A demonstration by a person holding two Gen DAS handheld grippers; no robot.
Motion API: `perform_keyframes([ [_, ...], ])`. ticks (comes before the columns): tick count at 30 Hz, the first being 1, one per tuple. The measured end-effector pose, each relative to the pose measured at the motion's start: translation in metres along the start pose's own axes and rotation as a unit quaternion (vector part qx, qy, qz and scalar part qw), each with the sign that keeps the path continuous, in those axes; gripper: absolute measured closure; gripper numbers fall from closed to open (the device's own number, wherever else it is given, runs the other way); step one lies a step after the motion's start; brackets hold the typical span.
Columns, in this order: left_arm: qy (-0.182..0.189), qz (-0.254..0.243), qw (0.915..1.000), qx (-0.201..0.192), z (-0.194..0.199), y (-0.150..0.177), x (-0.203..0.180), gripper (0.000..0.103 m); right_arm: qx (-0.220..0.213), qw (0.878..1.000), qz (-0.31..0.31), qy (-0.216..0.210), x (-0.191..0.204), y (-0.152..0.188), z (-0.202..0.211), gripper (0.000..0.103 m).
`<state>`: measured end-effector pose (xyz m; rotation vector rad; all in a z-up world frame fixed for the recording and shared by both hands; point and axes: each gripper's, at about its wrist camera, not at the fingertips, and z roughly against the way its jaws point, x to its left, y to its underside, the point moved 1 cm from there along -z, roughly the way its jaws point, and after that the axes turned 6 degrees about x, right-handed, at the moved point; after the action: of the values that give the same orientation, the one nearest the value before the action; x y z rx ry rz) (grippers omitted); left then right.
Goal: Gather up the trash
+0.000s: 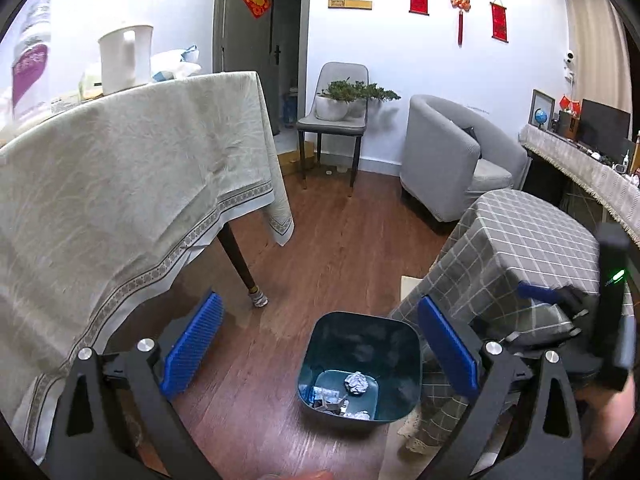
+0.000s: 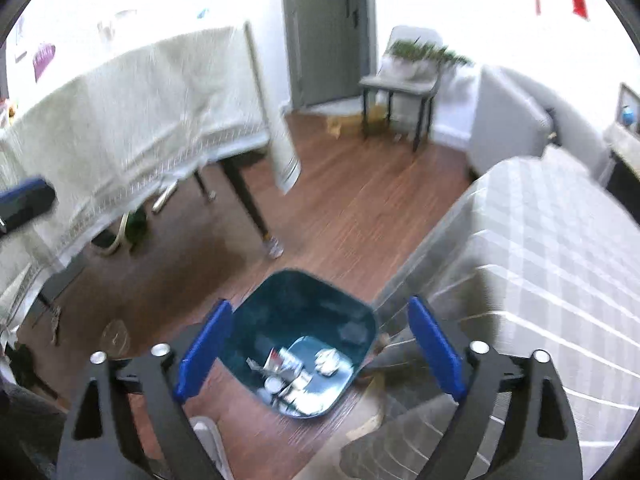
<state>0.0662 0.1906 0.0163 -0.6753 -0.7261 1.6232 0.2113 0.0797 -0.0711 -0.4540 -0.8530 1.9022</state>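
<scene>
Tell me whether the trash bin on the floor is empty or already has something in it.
Not empty. The dark teal bin stands upright and lidless, with a crumpled paper ball and other scraps on its bottom; most of it is unfilled.

Black tool (image 1: 320,344) arms, ribbed blue pads (image 1: 192,346), silver screws (image 1: 146,345)

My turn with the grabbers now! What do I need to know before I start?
Left gripper: open, nothing in it.
Right gripper: open, nothing in it, above the bin.
The teal trash bin stands on the wood floor beside the checked-cloth table.
Done: a crumpled paper ball and other scraps already lie in the bin.
Left: no more loose trash shows clearly here; look around the floor and tables for any.
</scene>
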Motion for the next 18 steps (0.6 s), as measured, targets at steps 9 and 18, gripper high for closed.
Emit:
perform_keyframes([
  [9, -0.004, -0.015, 0.9991, -0.04, 0.043, 0.017, -0.033, 0.003, -0.104, 0.993, -0.006, 0.061, -0.028, 0.01, 0.116, 0.004],
  [18, -0.006, -0.024, 0.9978, -0.061, 0.074, 0.038, -0.068, 0.003, -0.127, 0.986, -0.04, 0.101, -0.067, 0.067, 0.184, 0.004],
])
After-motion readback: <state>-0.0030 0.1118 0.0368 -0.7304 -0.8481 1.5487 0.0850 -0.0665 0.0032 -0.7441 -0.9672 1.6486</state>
